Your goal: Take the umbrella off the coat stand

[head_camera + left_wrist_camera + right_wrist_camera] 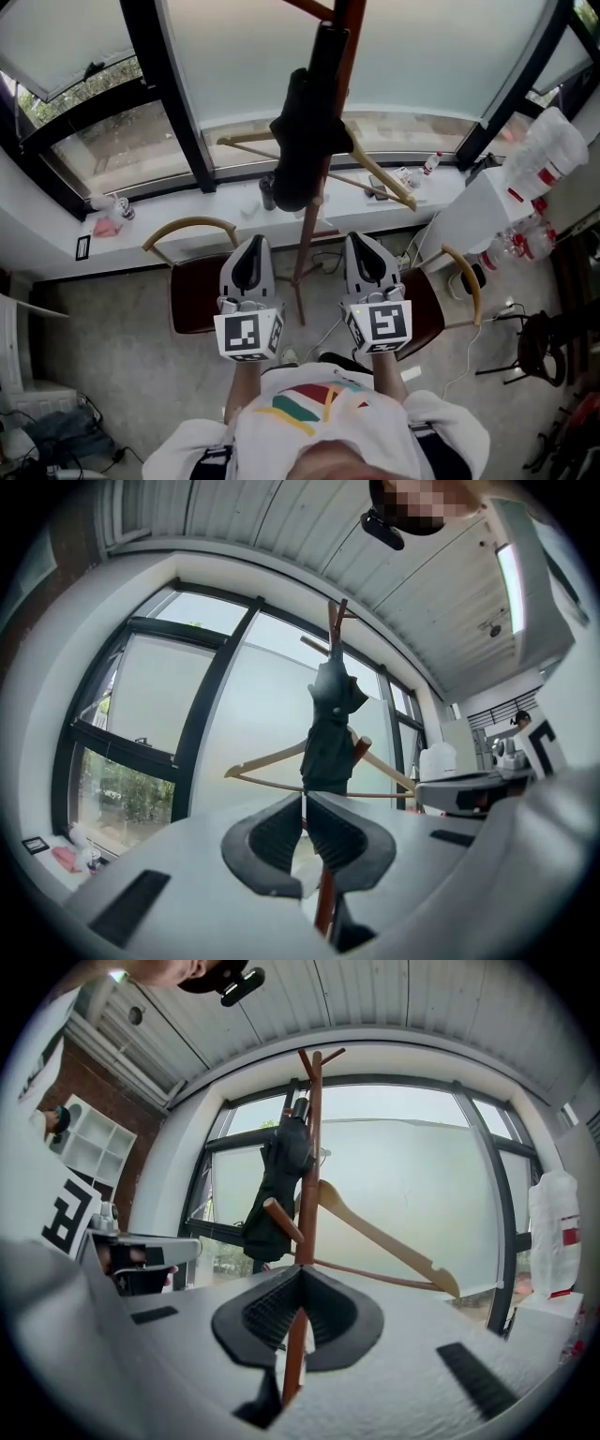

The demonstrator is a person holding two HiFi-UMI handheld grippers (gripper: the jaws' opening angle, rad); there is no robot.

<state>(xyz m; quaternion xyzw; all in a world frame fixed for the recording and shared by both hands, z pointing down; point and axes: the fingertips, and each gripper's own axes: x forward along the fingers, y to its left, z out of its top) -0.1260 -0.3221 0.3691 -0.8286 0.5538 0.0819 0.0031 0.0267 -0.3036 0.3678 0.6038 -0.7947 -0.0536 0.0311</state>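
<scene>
Big picture first: a curved wall of frosted window (403, 56) in black frames fills the far side of the room, with a slatted white ceiling (281, 527) overhead. Below the glass runs a long white sill (187, 211), and under that a speckled grey floor (112, 375) with loose cables across it.

Over on the right, a white cabinet carries a cluster of clear water bottles (548, 150). Two chairs with dark red seats and curved wooden backs sit near the sill, the left chair (192, 295) and the right chair (427, 300), one on each side of the stand's foot.

Dead centre, the reddish-brown coat stand (309, 234) rises in front of the window. The umbrella (305, 141), black and folded, hangs from an upper peg and lies against the pole, well clear of the floor. A pale wooden hanger (384, 178) hangs on the stand too, just beside and below the umbrella.

Now the tools. The left gripper (303, 797) sits short of the stand, jaws closed tip to tip with nothing in them. The right gripper (300, 1271) is level beside it, jaws also pressed together and empty, the pole lined up behind them.

Smallest bits: a pink object (105, 225) at the sill's left end and a small bottle (431, 164) towards its right.
</scene>
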